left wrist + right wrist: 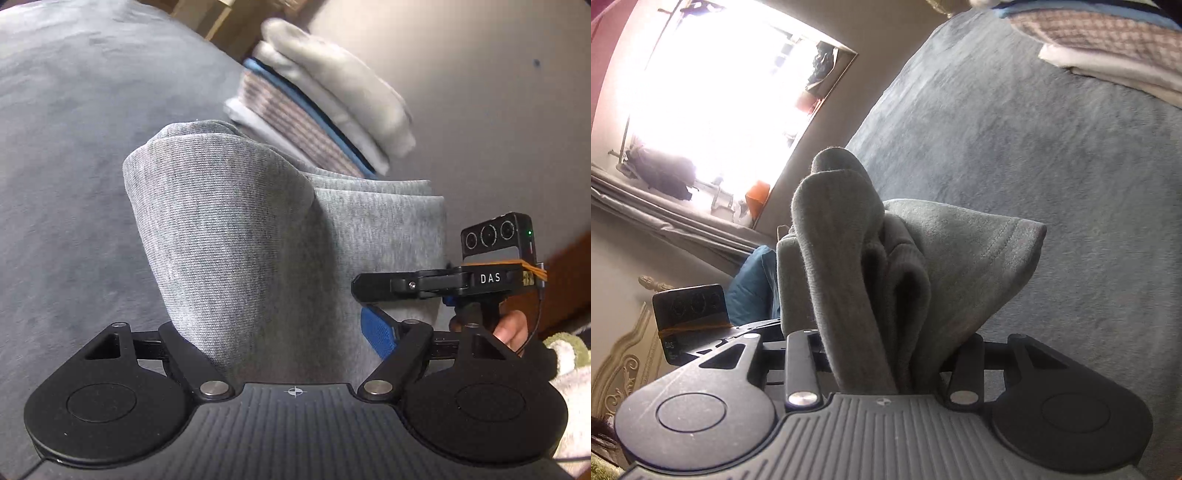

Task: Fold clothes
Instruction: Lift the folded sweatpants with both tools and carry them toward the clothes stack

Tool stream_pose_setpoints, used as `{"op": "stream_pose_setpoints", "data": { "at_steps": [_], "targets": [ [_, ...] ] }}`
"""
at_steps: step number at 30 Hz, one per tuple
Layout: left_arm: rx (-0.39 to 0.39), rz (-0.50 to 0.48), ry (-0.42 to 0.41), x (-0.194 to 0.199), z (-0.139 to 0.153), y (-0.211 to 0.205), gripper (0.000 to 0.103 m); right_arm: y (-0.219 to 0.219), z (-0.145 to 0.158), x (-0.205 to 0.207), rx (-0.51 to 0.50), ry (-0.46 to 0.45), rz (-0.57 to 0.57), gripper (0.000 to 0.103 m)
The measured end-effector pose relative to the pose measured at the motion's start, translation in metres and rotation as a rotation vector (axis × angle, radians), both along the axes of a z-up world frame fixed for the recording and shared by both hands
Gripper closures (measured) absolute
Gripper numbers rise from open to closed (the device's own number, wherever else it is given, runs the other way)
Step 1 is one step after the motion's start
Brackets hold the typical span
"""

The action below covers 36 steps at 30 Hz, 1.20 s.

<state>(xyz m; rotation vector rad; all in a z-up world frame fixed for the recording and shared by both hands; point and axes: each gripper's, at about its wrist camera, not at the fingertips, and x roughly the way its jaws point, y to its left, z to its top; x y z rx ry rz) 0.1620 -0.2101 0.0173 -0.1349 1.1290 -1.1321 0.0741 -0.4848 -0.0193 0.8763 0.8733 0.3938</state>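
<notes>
A folded grey sweatshirt (251,236) is lifted above a grey-blue bed cover (66,155), carried between two handheld grippers. Its knit is fine and ribbed, heathered light grey, doubled into thick layers whose rounded fold edges stand up toward 12 o'clock. The left gripper (273,332) grasps the bundle from below, jaws spread wide around the thick cloth, which fills the gap between them. The right gripper (886,347) is likewise clenched on the garment, several bunched folds wedged between its jaws.

From the left wrist camera, a stack of folded clothes (321,99) (white, blue and striped layers, blurred) lies on the cover at 1 o'clock, beyond the sweatshirt. At 3 o'clock the other gripper's black body, lettered "DAS", shows side-on with a person's fingers (511,330) on its handle and a blue finger pad (378,334) against the cloth.

The right wrist camera shows instead a stitched hem (1008,243) at 2 o'clock, a bright window (713,96) at 10 o'clock, and an ornate carved headboard (624,358) at 8 o'clock. There the stack is only an edge at the top right corner.
</notes>
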Motion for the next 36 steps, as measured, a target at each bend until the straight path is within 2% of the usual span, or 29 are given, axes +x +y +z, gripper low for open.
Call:
{"op": "stream_pose_setpoints", "data": {
  "at_steps": [5, 8, 12, 19, 22, 29, 33, 36],
  "targets": [
    [0.027, -0.157, -0.058, -0.017, 0.018, -0.116, 0.026, -0.084, 0.002, -0.064, 0.049, -0.038, -0.165, 0.058],
    [0.005, -0.271, -0.108, -0.027, 0.024, -0.187, 0.027, -0.132, 0.005, -0.11, 0.048, -0.086, -0.295, 0.058],
    [-0.017, -0.369, -0.14, -0.038, 0.021, -0.272, 0.028, -0.192, -0.002, -0.161, 0.08, -0.116, -0.475, 0.058],
    [0.026, -0.525, -0.112, -0.024, 0.007, -0.397, 0.028, -0.275, -0.033, -0.188, 0.207, -0.095, -0.672, 0.058],
    [0.057, -0.557, -0.123, -0.014, 0.002, -0.436, 0.03, -0.301, -0.049, -0.184, 0.257, -0.099, -0.714, 0.058],
    [0.161, -0.517, -0.082, 0.018, -0.03, -0.494, 0.03, -0.362, -0.096, -0.157, 0.352, -0.055, -0.703, 0.058],
    [0.203, -0.48, -0.069, 0.027, -0.048, -0.505, 0.032, -0.384, -0.12, -0.147, 0.381, -0.018, -0.675, 0.058],
    [0.184, -0.46, -0.058, 0.027, -0.045, -0.505, 0.032, -0.394, -0.127, -0.142, 0.411, -0.009, -0.67, 0.058]
  ]
}}
